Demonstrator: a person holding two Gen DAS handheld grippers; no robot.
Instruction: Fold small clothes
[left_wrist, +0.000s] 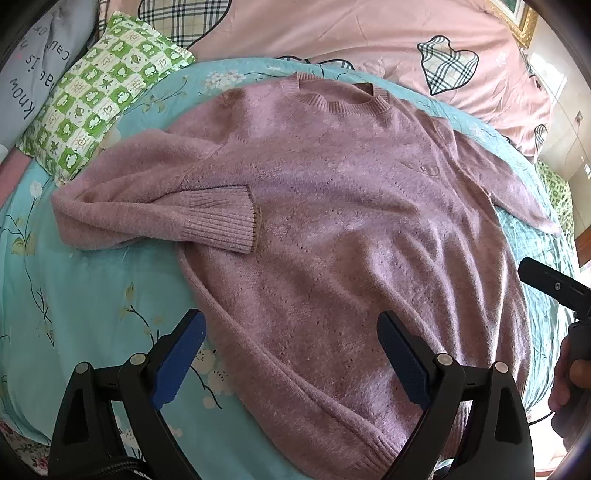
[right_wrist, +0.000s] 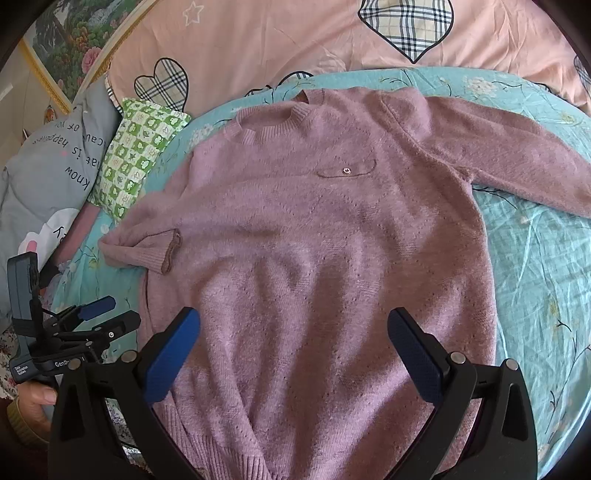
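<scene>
A mauve knit sweater (left_wrist: 332, 206) lies face up on the bed, neck away from me; it also shows in the right wrist view (right_wrist: 314, 240). Its left sleeve (left_wrist: 155, 214) is folded inward, with the ribbed cuff (left_wrist: 221, 218) resting on the body. Its right sleeve (right_wrist: 498, 155) lies stretched out to the side. My left gripper (left_wrist: 291, 354) is open and empty above the hem's left part. My right gripper (right_wrist: 295, 354) is open and empty above the hem's middle. The left gripper also shows in the right wrist view (right_wrist: 110, 314) at the sweater's left edge.
The sweater lies on a turquoise floral sheet (left_wrist: 74, 295). A green checked pillow (left_wrist: 96, 92) and a grey printed pillow (right_wrist: 48, 166) lie at the far left. A pink quilt with plaid hearts (left_wrist: 369, 37) is bunched behind the neckline.
</scene>
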